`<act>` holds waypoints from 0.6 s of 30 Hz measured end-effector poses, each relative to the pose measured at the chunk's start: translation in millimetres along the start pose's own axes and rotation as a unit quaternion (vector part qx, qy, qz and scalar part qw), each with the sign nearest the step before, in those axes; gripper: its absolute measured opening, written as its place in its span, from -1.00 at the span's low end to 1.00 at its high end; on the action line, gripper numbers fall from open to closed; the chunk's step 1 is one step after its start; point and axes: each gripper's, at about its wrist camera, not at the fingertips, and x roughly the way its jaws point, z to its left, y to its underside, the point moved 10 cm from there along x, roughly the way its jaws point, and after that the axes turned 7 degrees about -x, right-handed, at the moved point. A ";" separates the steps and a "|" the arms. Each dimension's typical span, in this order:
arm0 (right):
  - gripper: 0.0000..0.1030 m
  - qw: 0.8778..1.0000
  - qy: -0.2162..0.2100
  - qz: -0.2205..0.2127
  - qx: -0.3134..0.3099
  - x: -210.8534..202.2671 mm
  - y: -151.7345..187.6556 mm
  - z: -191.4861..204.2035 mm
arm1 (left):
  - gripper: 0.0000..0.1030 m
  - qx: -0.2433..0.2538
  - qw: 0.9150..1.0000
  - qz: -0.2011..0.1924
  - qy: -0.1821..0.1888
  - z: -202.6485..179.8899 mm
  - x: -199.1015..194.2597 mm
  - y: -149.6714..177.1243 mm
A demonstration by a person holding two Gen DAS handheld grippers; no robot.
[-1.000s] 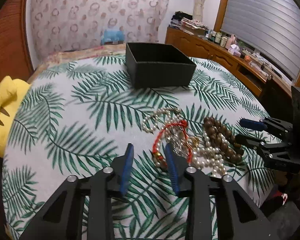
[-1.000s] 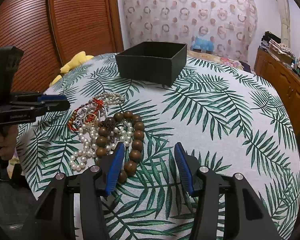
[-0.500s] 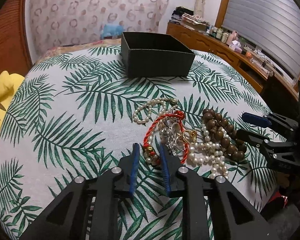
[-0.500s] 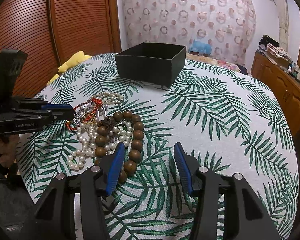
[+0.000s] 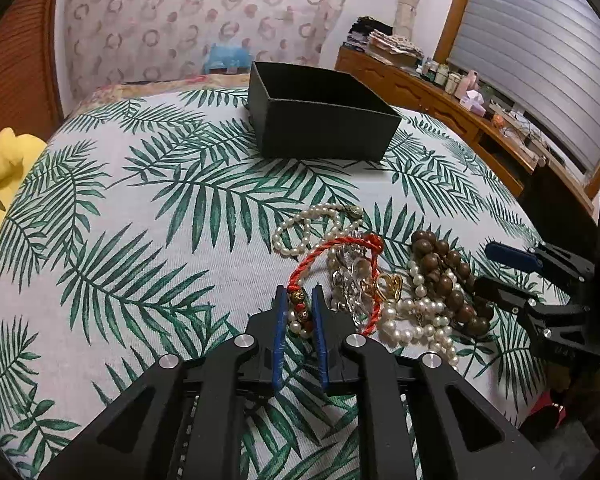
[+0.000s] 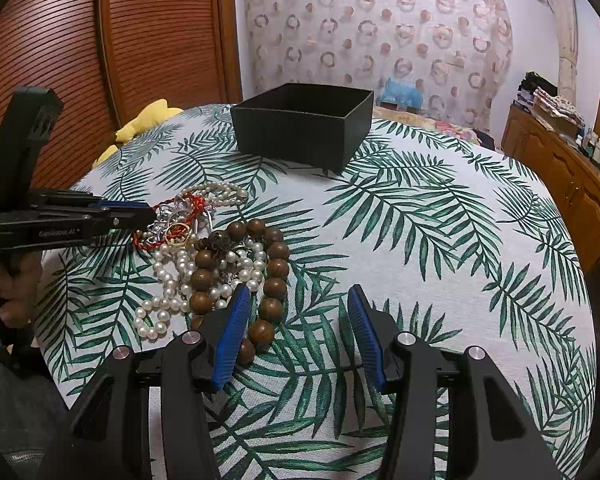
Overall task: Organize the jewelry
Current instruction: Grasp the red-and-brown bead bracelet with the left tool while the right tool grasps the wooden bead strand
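A heap of jewelry lies on the leaf-print tablecloth: a red cord bracelet (image 5: 332,246), a pearl strand (image 5: 312,220), silver and gold pieces (image 5: 388,284), white pearls (image 5: 416,328) and brown wooden beads (image 5: 444,276). My left gripper (image 5: 299,304) is shut on the beaded end of the red cord bracelet. My right gripper (image 6: 296,312) is open at the heap's near edge, its left pad beside the wooden beads (image 6: 274,280). An open black box (image 5: 320,120) stands behind the heap; it also shows in the right wrist view (image 6: 304,124).
A yellow plush toy (image 5: 0,172) lies off the table's left edge. A wooden sideboard (image 5: 460,112) with small bottles runs along the right wall. Wooden slatted doors (image 6: 100,60) stand behind the table.
My left gripper moved forward to the red cord bracelet and closed on its beaded end. My right gripper stayed open and barely moved.
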 end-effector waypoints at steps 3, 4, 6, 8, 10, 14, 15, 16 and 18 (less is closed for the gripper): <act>0.03 1.000 0.000 0.000 0.000 0.5 -0.1 0.8 | -0.88 0.003 1.000 -0.011 -0.006 -1.0 -4.1 -3.7; 0.03 1.000 0.000 0.000 0.000 1.0 0.0 1.3 | -0.88 0.004 1.000 -0.018 -0.006 -2.1 -7.3 -5.9; 0.03 1.000 0.000 0.000 0.000 0.9 0.1 1.0 | -0.88 0.007 0.999 -0.031 -0.006 -4.6 -15.7 -11.6; 0.03 1.000 0.000 0.000 0.000 0.9 0.0 1.1 | -0.88 0.012 0.999 -0.045 -0.006 -8.9 -24.6 -18.4; 0.03 1.000 0.000 0.000 0.000 1.0 -0.1 1.4 | -0.88 0.015 0.998 -0.057 -0.001 -13.4 -33.0 -25.0; 0.03 1.000 0.000 0.000 0.000 1.5 -0.1 1.6 | -0.88 0.028 0.996 -0.081 0.006 -26.1 -50.1 -38.6; 0.03 1.000 0.000 0.000 0.000 1.3 0.0 1.2 | -0.88 0.030 0.996 -0.085 0.007 -29.0 -53.5 -41.8; 0.03 1.000 0.000 0.000 0.000 1.4 -0.1 1.6 | -0.88 0.033 0.995 -0.090 0.010 -31.5 -57.0 -43.9; 0.03 1.000 0.000 0.000 0.000 1.0 -0.2 1.4 | -0.88 0.038 0.994 -0.099 0.013 -37.0 -63.9 -48.8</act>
